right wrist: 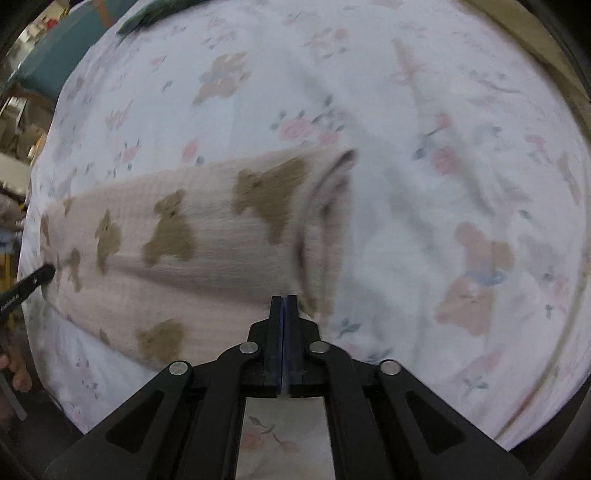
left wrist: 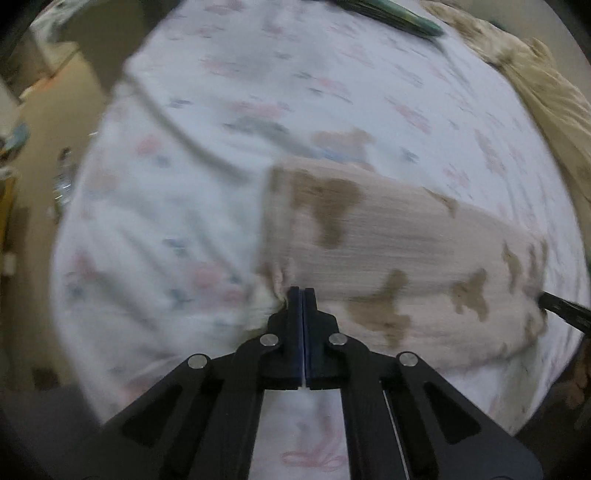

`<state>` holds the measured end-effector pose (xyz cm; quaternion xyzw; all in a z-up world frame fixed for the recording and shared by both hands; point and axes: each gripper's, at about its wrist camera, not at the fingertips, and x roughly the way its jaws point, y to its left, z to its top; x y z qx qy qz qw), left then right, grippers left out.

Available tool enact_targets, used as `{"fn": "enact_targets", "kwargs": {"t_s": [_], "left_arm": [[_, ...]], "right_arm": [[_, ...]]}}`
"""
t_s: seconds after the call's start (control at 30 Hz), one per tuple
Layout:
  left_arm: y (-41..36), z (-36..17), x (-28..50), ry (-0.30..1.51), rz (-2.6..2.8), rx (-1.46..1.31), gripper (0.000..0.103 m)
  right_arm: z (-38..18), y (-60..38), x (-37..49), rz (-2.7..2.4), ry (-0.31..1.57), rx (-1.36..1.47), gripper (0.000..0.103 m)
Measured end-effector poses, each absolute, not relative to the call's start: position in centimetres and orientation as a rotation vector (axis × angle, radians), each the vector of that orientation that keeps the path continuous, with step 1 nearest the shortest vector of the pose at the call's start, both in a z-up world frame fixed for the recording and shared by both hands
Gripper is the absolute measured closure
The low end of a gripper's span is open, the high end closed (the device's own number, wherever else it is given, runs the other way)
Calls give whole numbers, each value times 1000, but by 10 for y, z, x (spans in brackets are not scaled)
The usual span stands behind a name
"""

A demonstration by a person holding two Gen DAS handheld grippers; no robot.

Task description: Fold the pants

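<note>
The pants (left wrist: 399, 254) are pale pink with brown bear prints and lie folded into a long band across a flowered bed sheet (left wrist: 221, 110). My left gripper (left wrist: 303, 293) is shut on the pants' near left corner, where the cloth bunches at its tips. In the right wrist view the pants (right wrist: 207, 243) stretch to the left, and my right gripper (right wrist: 283, 301) is shut on their near right corner. Each view shows the other gripper's tip at the far end of the band.
The sheet (right wrist: 461, 166) covers a bed. A tan blanket (left wrist: 535, 85) lies at its far right and a dark green item (left wrist: 399, 16) at its far edge. The floor with clutter (left wrist: 44, 147) lies beyond the left edge.
</note>
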<state>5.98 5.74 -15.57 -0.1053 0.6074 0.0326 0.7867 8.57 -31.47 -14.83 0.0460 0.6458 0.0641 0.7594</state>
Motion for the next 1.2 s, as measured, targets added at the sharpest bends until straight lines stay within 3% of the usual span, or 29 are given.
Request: {"fn": "enact_targets", "kwargs": {"t_s": [0.03,0.07,0.13,0.2,0.3,0.43,0.57,0.6,0.63,0.67,0.7,0.73,0.77,1.2], "left_arm": [[66,-151,56,1297,109,-247,84],[74,-147,54,1275,154,-276,54],[87,-139,50,1205,205,-342,32],[91,-140,51,1186,179,-393,31],[81,-161,60,1258,112,-441,27],[66,-173,68,1268,100,-392,22],[36,-171,78,1282,-26,-264,33],[31,-171,77,1281,-49,-242,40],[31,-169,78,1274,-70,-231,57],[30,-167,78,1270,-80,-212,76],[31,-165,79,1262,-83,-210,90],[33,-163,80,1262,-93,-224,96],[38,-160,81,1257,-94,-251,97],[64,-41,86,932,-149,-295,99]], "right_arm": [[-142,-324,86,127,1379,158,96],[-136,-335,87,119,1342,249,96],[-132,-353,87,100,1301,380,85],[-138,-361,88,95,1308,489,40],[-154,-356,86,129,1340,542,37],[-171,-339,92,117,1414,415,37],[-171,-316,92,170,1405,307,36],[-171,-309,91,202,1407,278,42],[-172,-305,92,208,1406,255,48],[-171,-302,91,218,1402,237,67],[-171,-301,93,223,1402,241,88],[-168,-303,92,237,1394,266,92],[-165,-302,92,248,1379,271,97],[-39,-290,105,416,1033,226,98]]}}
